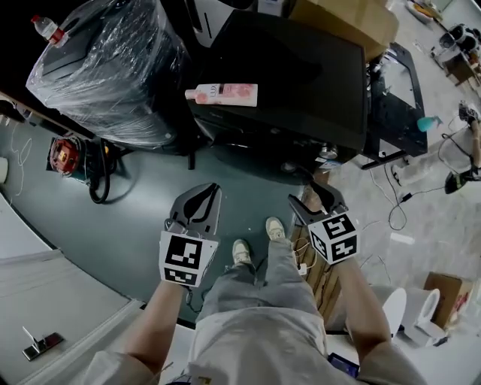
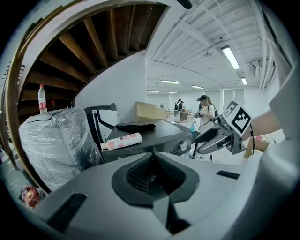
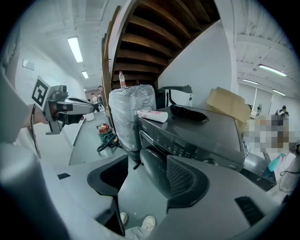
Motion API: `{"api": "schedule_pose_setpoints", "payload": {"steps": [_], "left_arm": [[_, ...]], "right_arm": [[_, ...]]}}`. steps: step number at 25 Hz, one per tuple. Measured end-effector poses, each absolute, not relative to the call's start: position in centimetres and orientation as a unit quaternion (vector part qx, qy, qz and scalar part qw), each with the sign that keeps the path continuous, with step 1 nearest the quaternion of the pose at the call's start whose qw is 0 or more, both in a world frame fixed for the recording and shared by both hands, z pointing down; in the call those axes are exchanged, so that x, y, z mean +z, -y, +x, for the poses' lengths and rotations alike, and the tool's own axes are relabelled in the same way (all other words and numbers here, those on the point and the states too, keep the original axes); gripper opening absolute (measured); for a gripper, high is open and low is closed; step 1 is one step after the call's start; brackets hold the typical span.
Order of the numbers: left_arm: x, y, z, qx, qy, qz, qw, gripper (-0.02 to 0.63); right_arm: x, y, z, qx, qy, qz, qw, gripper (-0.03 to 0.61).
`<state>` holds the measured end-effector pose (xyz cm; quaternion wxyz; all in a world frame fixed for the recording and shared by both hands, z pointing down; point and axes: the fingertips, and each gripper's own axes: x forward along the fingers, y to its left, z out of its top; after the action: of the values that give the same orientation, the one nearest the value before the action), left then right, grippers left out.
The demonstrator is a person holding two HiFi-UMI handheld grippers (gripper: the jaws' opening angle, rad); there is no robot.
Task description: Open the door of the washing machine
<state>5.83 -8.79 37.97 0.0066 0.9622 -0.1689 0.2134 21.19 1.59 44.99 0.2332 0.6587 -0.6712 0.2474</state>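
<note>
The dark washing machine [image 1: 301, 68] stands just ahead of me, its round front door [image 1: 252, 159] shut; that door [image 3: 153, 174] shows between the right gripper's jaws. My left gripper [image 1: 210, 192] hangs in front of the door's left side, a little short of it, shut with nothing held [image 2: 151, 174]. Level with it, my right gripper [image 1: 316, 198] hovers before the machine's right front corner, its jaws standing wide apart and empty [image 3: 145, 187]. Neither gripper touches the machine. A pink bottle [image 1: 223, 94] lies on the machine's lid.
A plastic-wrapped appliance [image 1: 113, 68] with a water bottle [image 1: 49, 28] on it stands left of the machine. A red cable reel [image 1: 66, 154] and cords lie on the floor at the left. A cardboard box [image 1: 353, 19] sits behind. My shoes [image 1: 240, 252] are below the grippers.
</note>
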Motion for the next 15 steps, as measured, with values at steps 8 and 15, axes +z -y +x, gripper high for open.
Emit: {"api": "schedule_pose_setpoints", "payload": {"steps": [8,15], "left_arm": [[41.6,10.2,7.8,0.241,0.175,0.954,0.045,0.028],[45.7,12.5,8.9,0.264,0.241,0.931,0.076,0.028]], "right_arm": [[50.3,1.9,23.5,0.282,0.692,0.612,0.259,0.278],[54.9,4.7,26.6,0.297,0.699,0.586,0.283,0.278]]}}
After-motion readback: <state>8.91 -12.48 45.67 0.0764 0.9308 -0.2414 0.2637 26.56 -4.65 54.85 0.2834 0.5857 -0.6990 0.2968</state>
